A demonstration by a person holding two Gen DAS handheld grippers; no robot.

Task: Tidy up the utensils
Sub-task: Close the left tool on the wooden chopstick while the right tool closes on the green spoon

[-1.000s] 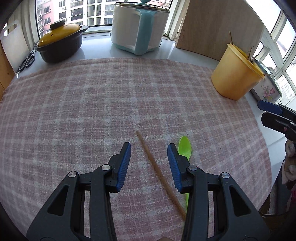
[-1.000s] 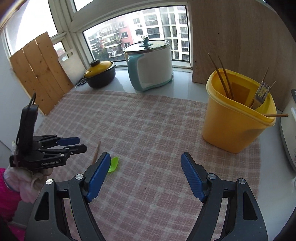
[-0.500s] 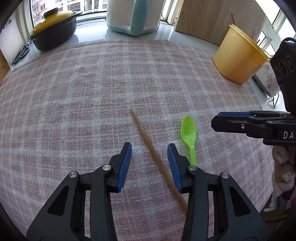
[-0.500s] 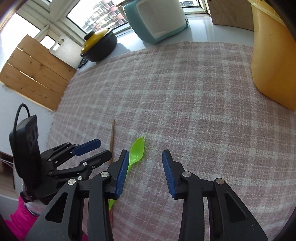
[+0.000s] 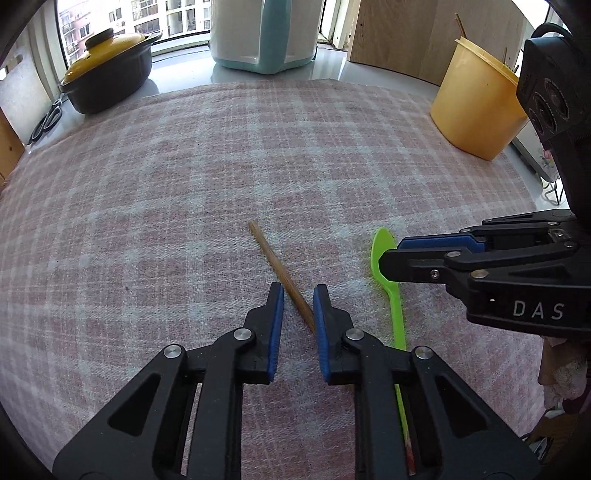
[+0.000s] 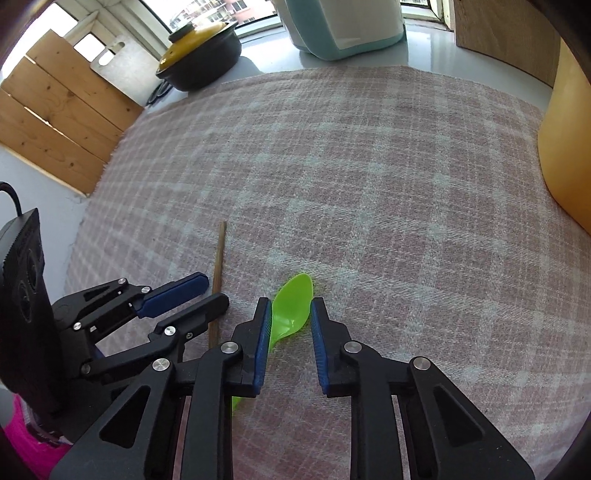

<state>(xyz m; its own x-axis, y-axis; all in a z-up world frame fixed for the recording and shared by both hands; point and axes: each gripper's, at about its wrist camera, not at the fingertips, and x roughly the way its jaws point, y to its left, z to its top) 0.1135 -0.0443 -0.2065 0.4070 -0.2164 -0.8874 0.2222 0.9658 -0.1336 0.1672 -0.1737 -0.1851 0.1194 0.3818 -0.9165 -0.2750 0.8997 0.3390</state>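
A wooden chopstick (image 5: pixel 275 263) lies on the pink plaid cloth (image 5: pixel 221 166). My left gripper (image 5: pixel 298 304) is low over it, jaws narrowly open with the stick running between them. A green plastic spoon (image 6: pixel 291 306) lies to its right. My right gripper (image 6: pixel 291 319) straddles the spoon's bowl, jaws narrowly open, not clamped. The spoon (image 5: pixel 388 284) and right gripper (image 5: pixel 391 254) also show in the left wrist view; the chopstick (image 6: pixel 219 266) and left gripper (image 6: pixel 207 291) show in the right wrist view. A yellow utensil tub (image 5: pixel 476 107) stands at the far right.
A black pot with a yellow lid (image 5: pixel 107 77) and a white-and-teal cooker (image 5: pixel 266 33) stand on the sill behind the cloth. Scissors (image 5: pixel 46 120) lie at the far left. Wooden boards (image 6: pixel 55 118) lean at the left; another board (image 5: pixel 402 37) stands behind the tub.
Both grippers have come down onto the cloth and their jaws have narrowed: the left around the chopstick, the right, swung in from the tub, around the spoon's bowl.
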